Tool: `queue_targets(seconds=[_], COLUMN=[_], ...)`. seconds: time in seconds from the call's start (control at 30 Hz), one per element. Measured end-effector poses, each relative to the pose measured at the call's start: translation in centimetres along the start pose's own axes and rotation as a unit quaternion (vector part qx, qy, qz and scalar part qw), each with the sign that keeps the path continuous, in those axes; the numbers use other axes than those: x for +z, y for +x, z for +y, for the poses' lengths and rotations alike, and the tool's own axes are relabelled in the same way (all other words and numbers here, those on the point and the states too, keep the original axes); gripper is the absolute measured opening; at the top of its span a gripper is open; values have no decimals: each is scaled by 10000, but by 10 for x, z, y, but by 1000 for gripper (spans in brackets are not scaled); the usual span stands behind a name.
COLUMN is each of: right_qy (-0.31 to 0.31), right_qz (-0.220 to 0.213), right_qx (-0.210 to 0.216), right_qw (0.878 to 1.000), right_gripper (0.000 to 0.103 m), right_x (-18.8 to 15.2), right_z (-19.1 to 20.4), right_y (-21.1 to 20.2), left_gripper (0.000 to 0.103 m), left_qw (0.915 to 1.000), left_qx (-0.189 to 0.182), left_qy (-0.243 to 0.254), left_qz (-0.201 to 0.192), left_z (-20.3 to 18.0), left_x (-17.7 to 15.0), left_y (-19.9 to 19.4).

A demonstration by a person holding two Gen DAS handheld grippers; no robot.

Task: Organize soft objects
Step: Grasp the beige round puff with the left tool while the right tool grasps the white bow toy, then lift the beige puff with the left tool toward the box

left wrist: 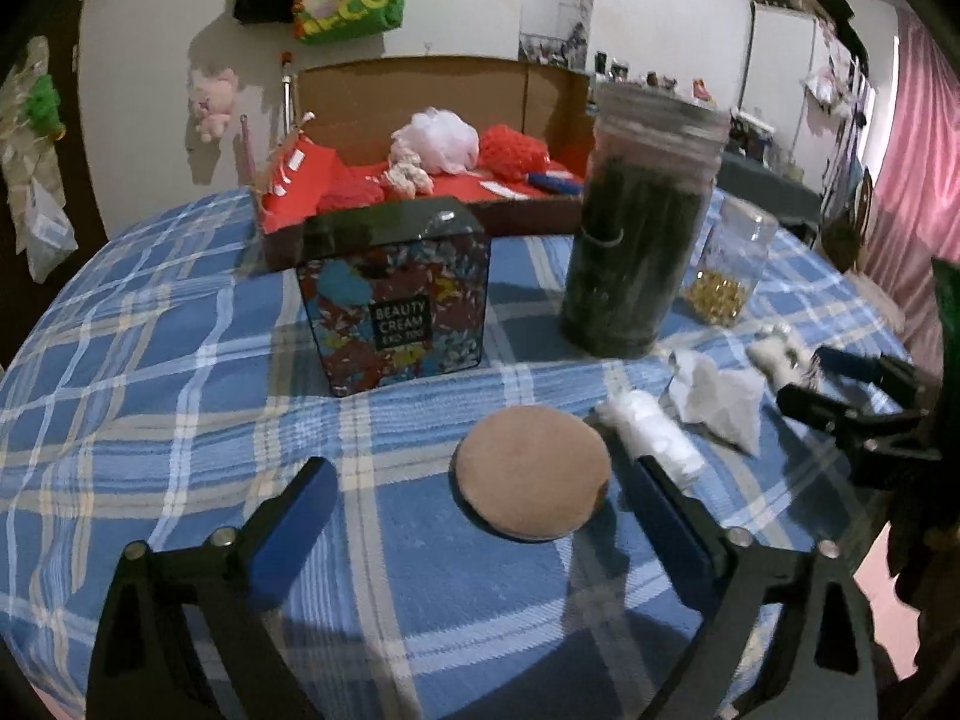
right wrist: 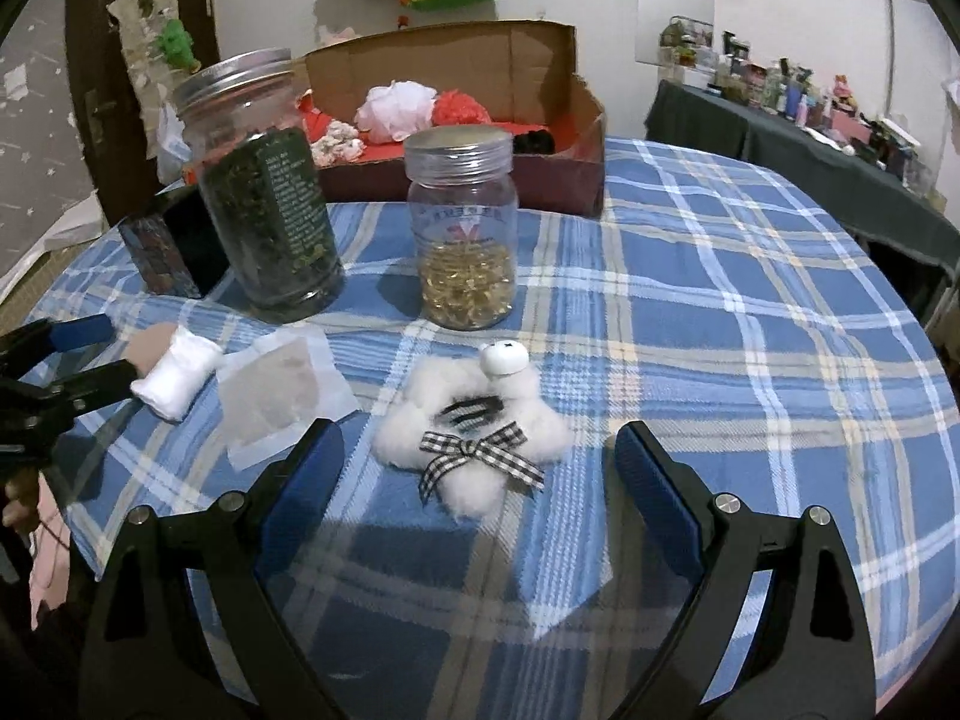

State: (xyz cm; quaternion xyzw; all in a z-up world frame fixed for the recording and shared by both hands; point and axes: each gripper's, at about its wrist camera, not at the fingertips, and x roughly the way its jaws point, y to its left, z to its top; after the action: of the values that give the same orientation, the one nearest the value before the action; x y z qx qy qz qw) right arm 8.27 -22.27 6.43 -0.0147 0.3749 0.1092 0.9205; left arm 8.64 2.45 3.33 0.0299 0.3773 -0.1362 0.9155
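jaws apart on both grippers; tin (left wrist: 396, 294) labelled "beauty cream", smaller print unclear

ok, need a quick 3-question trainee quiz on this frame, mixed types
1. True or false: the left gripper is shut on the round tan pad.
2. What lies between the open fingers of the right gripper? A) tall jar of dark leaves B) fluffy white toy with a checked bow C) white cotton roll
3. Fill in: the pink and red puffs sit in the ____ box.

Key: 1 false; 2 B; 3 cardboard.
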Motion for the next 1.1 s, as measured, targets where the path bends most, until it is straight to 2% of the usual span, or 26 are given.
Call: queue_targets(seconds=[0.1, 0.17, 0.23, 0.3, 0.33, 0.4, 0.5, 0.8, 1.1], right_qy=[-55, -100, -132, -147, -153, -170, -92, -44, -130], right_qz=[30, 33, 28, -1, -7, -38, -145, -447, -571], right_qx=[67, 110, 90, 59, 87, 122, 242, 583, 800], right_qw=[10000, 9999, 9999, 9999, 9998, 9998, 9996, 9973, 9951], right_gripper=[92, 85, 68, 59, 59, 58, 58, 58, 58], right_x=[2, 3, 4, 5, 6, 6, 6, 12, 14], right_z=[0, 0, 1, 0, 0, 0, 0, 13, 26], right_y=[2, 3, 4, 5, 6, 5, 0, -20, -26], left_gripper=[91, 88, 81, 74, 64, 53, 48, 47, 47], left_qw=[9999, 9998, 9996, 9992, 9989, 9982, 9982, 9967, 9963], left_qx=[-38, -79, -113, -148, -159, -283, -328, -633, -712], left_qy=[72, 153, 255, 380, 434, 527, 493, 435, 389], left_qz=[98, 73, 56, 41, 12, -43, -70, -241, -294], left_z=[0, -3, -7, -10, -12, -16, -16, -22, -25], left_x=[1, 1, 2, 2, 2, 2, 3, 11, 13], left_y=[6, 7, 8, 10, 10, 9, 6, -10, -16])
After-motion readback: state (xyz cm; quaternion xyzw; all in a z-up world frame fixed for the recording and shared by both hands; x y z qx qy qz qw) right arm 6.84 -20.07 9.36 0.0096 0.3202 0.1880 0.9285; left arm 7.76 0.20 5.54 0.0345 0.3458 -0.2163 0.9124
